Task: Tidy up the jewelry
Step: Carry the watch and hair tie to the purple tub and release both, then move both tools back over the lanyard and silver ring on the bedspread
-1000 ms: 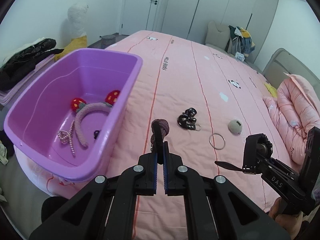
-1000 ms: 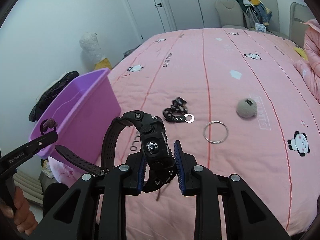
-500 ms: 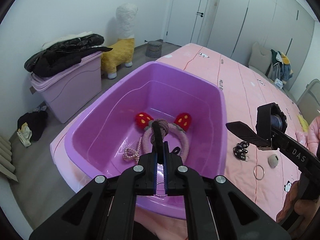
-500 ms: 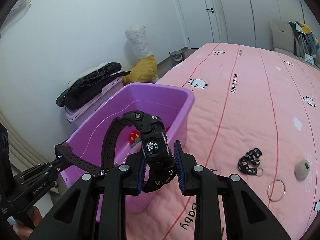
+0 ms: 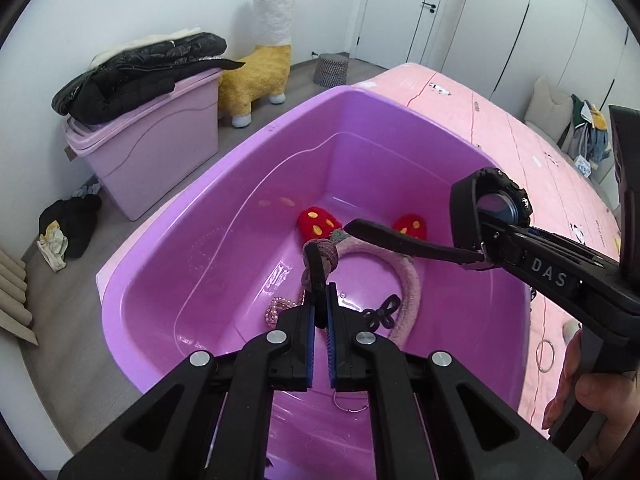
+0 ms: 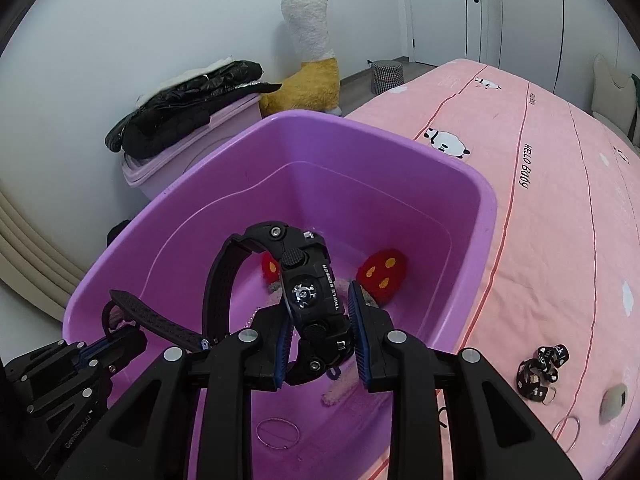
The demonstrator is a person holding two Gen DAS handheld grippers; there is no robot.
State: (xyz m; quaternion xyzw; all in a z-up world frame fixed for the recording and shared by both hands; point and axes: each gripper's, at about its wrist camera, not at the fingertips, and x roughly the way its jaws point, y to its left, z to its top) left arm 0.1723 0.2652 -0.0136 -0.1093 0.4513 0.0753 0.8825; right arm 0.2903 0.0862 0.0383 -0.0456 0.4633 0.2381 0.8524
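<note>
Pink bedding (image 6: pixel 560 208) printed with little pandas covers the bed, and a purple tub (image 5: pixel 168 240) sits at its near corner, with a lilac storage bin (image 5: pixel 152 148) on the floor beyond it carrying a black puffer jacket (image 5: pixel 140 72). Next to the bin stands a yellow plush alpaca (image 5: pixel 264 64).

Both tools hang above the tub. Over its open middle, the left gripper (image 5: pixel 320 320) has its blue-padded jaws pinched nearly together on a knotted mauve hair tie (image 5: pixel 320 256), which stands up from the fingertips. The right gripper (image 6: pixel 320 332) clamps a black watch (image 6: pixel 312 296) by its case, the side buttons facing the camera and the lettering "TRIPLE SENSOR" readable along the edge; its strap (image 6: pixel 160 320) loops out to the left and reaches down toward the other tool. From the left wrist view, the watch (image 5: pixel 492 208) sits above the tub's right rim, its glass face catching light, with the person's right hand (image 5: pixel 588 392) wrapped around the handle below.

Down in the tub lies a fuzzy pink headband (image 5: pixel 404 280) with two red mushroom ears (image 5: pixel 318 220), a string of pearl beads (image 5: pixel 276 308), a small black bow-shaped clip (image 5: pixel 380 312) and a thin silver ring (image 6: pixel 278 432).

Out on the bedding, well apart from the tub, rest a black beaded bracelet (image 6: pixel 540 368), a grey round puff (image 6: pixel 614 400) and a silver hoop (image 6: pixel 568 432).
</note>
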